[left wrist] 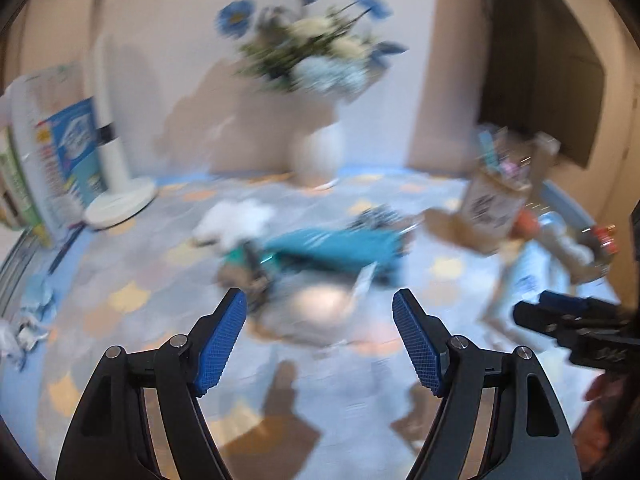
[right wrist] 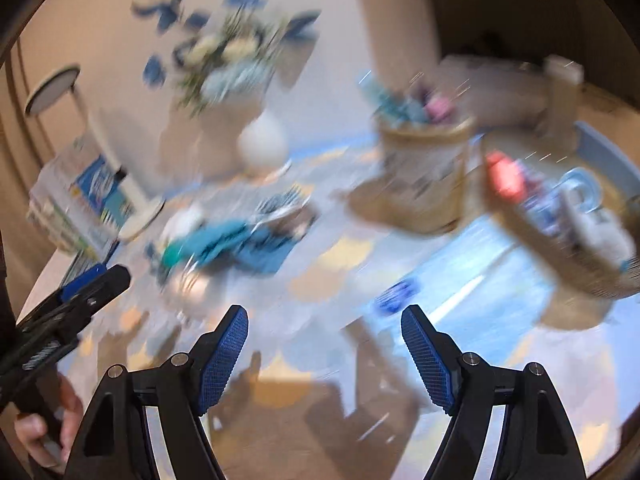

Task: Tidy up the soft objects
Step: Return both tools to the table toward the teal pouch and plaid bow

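Teal cloth (left wrist: 336, 250) lies crumpled mid-table on the patterned tablecloth (left wrist: 120, 300), with a white fluffy piece (left wrist: 234, 222) touching its far left end and a pale soft lump (left wrist: 316, 308) just in front; all are blurred, so their exact kind is hard to tell. They sit loose and unsorted, which is likely why both tools point down at this heap. The left gripper (left wrist: 320, 340) hangs over the pale lump with jaws spread wide and nothing between them, ready to close on a piece. The right gripper (right wrist: 324, 350) is equally spread and empty, aimed at bare tablecloth beside the heap. To the right stand a tan bag (right wrist: 424, 172) and a woven basket (right wrist: 580, 256), both already stuffed with small items, probably the places the soft things belong. A white vase (left wrist: 320, 152) of flowers and a lamp (left wrist: 116, 184) stand behind, clear of the work.
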`<state>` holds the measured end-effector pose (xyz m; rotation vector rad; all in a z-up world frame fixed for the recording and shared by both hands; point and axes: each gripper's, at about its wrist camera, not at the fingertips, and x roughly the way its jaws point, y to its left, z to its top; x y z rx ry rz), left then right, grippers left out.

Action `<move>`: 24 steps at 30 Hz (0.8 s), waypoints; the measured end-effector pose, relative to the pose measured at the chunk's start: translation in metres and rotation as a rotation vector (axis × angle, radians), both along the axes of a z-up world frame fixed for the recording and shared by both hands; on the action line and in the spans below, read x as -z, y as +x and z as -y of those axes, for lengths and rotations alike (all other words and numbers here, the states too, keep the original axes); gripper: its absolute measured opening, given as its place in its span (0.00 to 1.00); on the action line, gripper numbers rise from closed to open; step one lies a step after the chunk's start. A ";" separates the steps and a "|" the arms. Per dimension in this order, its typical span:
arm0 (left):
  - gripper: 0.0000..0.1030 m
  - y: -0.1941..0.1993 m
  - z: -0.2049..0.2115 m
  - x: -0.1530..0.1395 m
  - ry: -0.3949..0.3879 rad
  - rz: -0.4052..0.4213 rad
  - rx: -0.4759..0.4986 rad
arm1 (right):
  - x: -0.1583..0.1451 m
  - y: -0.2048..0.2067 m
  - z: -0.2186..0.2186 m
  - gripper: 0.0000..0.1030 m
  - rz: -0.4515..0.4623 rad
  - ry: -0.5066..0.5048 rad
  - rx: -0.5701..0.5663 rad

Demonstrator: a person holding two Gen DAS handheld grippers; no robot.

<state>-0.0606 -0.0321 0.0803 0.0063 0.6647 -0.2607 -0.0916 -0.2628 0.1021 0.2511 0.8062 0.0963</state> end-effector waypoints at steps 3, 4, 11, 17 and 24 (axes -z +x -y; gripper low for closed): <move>0.72 0.009 -0.018 0.026 -0.020 -0.046 -0.041 | 0.014 0.013 -0.022 0.76 -0.045 0.001 -0.050; 0.72 0.012 -0.023 0.035 -0.022 -0.061 -0.053 | 0.018 0.018 -0.030 0.75 -0.055 -0.013 -0.064; 0.83 0.025 -0.029 0.058 -0.045 -0.136 -0.064 | 0.049 0.040 -0.049 0.77 -0.149 0.026 -0.103; 0.87 0.020 -0.024 0.060 -0.037 -0.136 -0.043 | 0.070 0.042 -0.056 0.97 -0.120 0.020 -0.119; 0.87 0.023 -0.038 0.060 -0.127 -0.156 -0.063 | 0.075 0.045 -0.083 1.00 -0.141 -0.147 -0.143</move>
